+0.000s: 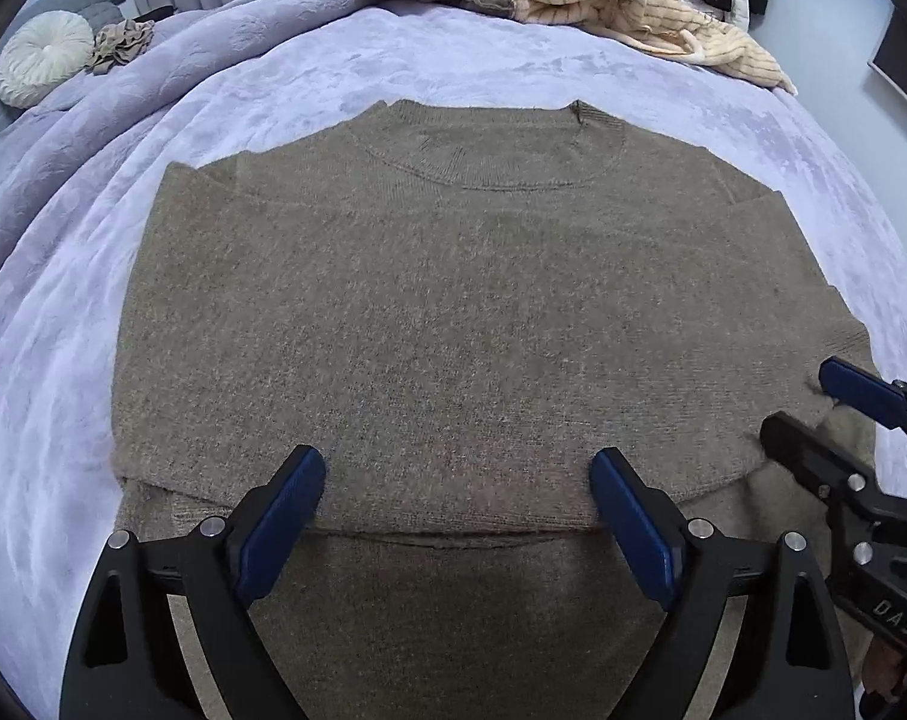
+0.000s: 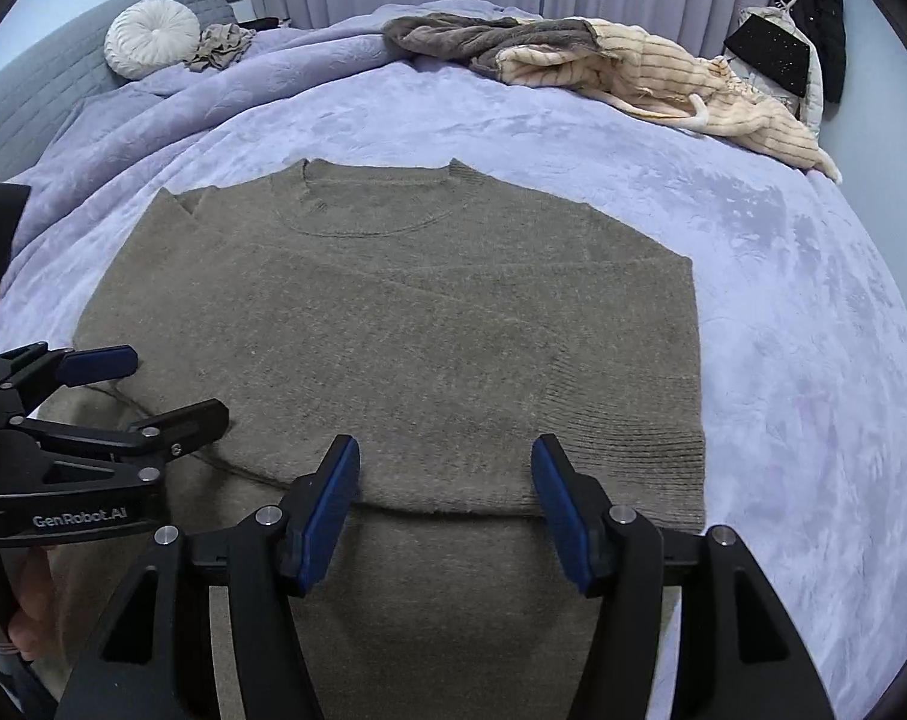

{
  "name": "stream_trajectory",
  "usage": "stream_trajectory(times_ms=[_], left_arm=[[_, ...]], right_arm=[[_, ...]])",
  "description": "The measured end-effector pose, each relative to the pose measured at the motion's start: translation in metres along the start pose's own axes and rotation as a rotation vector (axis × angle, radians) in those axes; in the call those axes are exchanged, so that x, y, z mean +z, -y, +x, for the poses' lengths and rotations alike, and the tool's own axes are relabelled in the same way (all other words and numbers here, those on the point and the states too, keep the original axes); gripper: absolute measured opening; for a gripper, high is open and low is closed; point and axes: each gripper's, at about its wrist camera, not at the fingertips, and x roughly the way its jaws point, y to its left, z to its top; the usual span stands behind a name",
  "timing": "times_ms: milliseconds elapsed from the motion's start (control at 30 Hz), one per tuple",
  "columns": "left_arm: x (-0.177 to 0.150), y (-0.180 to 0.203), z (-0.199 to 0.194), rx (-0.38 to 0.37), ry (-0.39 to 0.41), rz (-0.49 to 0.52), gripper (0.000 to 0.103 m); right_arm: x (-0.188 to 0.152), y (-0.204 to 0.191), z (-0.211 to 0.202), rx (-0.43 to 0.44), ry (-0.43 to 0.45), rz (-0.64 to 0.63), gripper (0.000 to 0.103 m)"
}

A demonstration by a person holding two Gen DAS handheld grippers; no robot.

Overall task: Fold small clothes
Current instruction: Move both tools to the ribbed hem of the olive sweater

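Left wrist view: brown knit sweater (image 1: 453, 312), sleeves folded in, flat on bed ahead of my left tongs (image 1: 459, 480) and right tongs (image 2: 447, 468), both wide open, empty. Soft, limp, light; grip hem corners.

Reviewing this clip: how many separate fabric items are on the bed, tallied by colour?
Brown-grey: 2, the sweater laid flat, the dark garment at the far edge
Cream striped: 1, the garment beside it
Beige: 1, the crumpled cloth
White: 1, the round cushion
Total: 5
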Motion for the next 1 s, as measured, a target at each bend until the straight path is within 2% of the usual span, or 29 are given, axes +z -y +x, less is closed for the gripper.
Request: stream_trajectory(times_ms=[67, 167, 267, 333, 367, 433, 533, 567, 733, 900, 1000], left_arm=[[-0.004, 0.002, -0.001, 0.010, 0.003, 0.017, 0.091], [-0.009, -0.002, -0.019, -0.014, 0.025, 0.006, 0.091], [-0.021, -0.009, -0.029, -0.036, 0.023, -0.018, 0.091], [-0.035, -0.011, -0.025, -0.063, -0.020, -0.021, 0.091], [-0.043, -0.010, -0.022, -0.068, 0.013, -0.030, 0.091], [-0.066, -0.005, -0.019, -0.014, -0.006, 0.013, 0.091], [-0.099, -0.001, -0.034, 0.020, 0.016, 0.074, 0.093], [-0.111, -0.001, -0.040, 0.015, 0.010, 0.080, 0.102], [-0.169, -0.010, -0.062, -0.001, 0.004, 0.107, 0.103], [-0.216, -0.010, -0.079, 0.026, 0.001, 0.183, 0.103], [-0.235, -0.010, -0.081, 0.051, -0.027, 0.214, 0.103]], right_arm=[[-0.008, -0.007, 0.013, -0.022, -0.040, -0.028, 0.065], [-0.014, -0.013, 0.003, -0.056, -0.016, -0.039, 0.065], [-0.023, -0.021, -0.018, -0.001, 0.024, -0.046, 0.066], [-0.034, -0.030, -0.021, 0.012, 0.012, -0.068, 0.066], [-0.040, -0.035, -0.018, 0.030, -0.009, -0.078, 0.066], [-0.060, -0.043, -0.009, 0.034, -0.058, -0.099, 0.066], [-0.090, -0.048, -0.023, -0.004, 0.016, -0.142, 0.068], [-0.102, -0.049, -0.031, -0.004, 0.029, -0.158, 0.070], [-0.158, -0.038, -0.056, 0.039, 0.057, -0.182, 0.077], [-0.211, -0.033, -0.085, 0.007, 0.107, -0.275, 0.078], [-0.225, -0.034, -0.093, -0.017, 0.097, -0.310, 0.078]])
